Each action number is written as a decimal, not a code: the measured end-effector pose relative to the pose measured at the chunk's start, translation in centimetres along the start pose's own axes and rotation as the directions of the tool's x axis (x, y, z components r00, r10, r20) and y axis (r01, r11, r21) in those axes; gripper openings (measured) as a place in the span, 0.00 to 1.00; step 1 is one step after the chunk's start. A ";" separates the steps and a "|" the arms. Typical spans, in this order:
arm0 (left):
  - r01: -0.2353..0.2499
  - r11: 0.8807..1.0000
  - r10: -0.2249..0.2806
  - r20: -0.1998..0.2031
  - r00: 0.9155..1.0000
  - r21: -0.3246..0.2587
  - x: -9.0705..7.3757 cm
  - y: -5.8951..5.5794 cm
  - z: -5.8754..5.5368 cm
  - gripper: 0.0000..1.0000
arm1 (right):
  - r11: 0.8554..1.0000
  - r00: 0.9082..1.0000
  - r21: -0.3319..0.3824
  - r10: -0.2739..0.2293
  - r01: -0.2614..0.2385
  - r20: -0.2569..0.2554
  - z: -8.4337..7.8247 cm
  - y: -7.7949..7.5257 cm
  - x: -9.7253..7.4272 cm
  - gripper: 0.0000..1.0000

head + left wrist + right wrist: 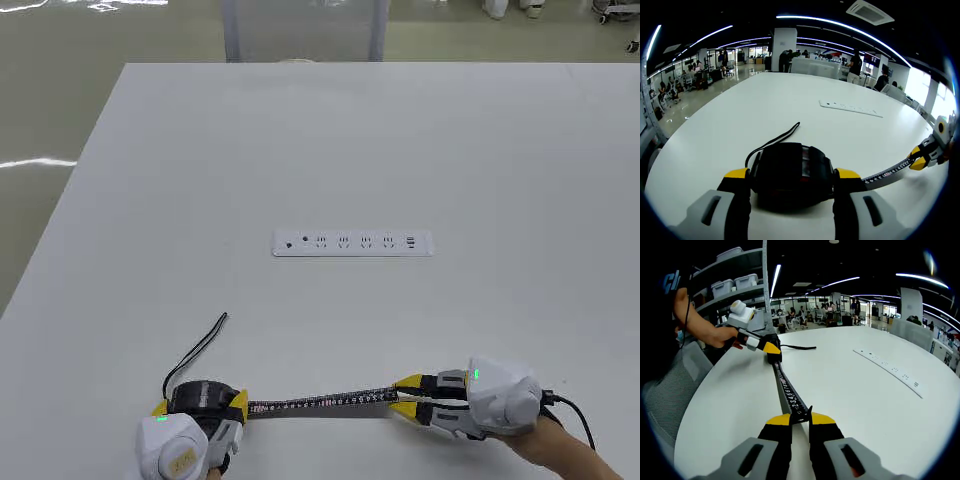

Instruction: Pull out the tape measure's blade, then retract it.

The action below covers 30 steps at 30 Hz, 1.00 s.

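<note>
- The left gripper (pixel 199 406) has its fingers closed on the sides of the tape measure case (pixel 791 172), near the front edge of the table (pixel 350 150).
- The right gripper (pixel 799 418) pinches the end of the blade (pixel 320 402), which is stretched between the two grippers.
- The blade looks thin, springy and slippery, so I think it is best held at the tip. The case looks rigid.

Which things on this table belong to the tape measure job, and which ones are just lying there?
For the job: tape measure, blade, left tool, right tool.
Just lying about: power strip, farther back on the table.
</note>
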<state>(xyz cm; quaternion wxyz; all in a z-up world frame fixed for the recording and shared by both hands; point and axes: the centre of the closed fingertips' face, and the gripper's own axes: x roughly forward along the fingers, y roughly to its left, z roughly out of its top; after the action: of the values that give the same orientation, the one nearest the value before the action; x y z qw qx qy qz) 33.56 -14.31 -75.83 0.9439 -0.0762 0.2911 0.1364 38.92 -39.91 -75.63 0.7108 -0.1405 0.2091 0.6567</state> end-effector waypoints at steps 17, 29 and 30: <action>0.003 1.000 -0.003 -0.002 1.000 0.000 0.0 0.1 -0.1 0.64 | 1.000 1.000 0.018 0.006 -0.006 0.012 0.7 0.5 1.0 0.10; 0.007 1.000 -0.007 -0.005 1.000 -0.001 -0.1 0.0 0.0 0.64 | 1.000 1.000 0.025 0.006 -0.007 0.016 0.8 0.6 1.5 0.10; 0.007 1.000 -0.007 -0.005 1.000 -0.001 -0.1 0.0 0.0 0.64 | 1.000 1.000 0.027 0.006 -0.007 0.016 0.8 0.6 1.6 0.10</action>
<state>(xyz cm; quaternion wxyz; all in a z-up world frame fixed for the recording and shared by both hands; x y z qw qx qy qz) 33.49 -14.34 -75.80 0.9435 -0.0779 0.2932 0.1331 38.47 -38.09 -75.65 0.7121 -0.1248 0.2127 0.6573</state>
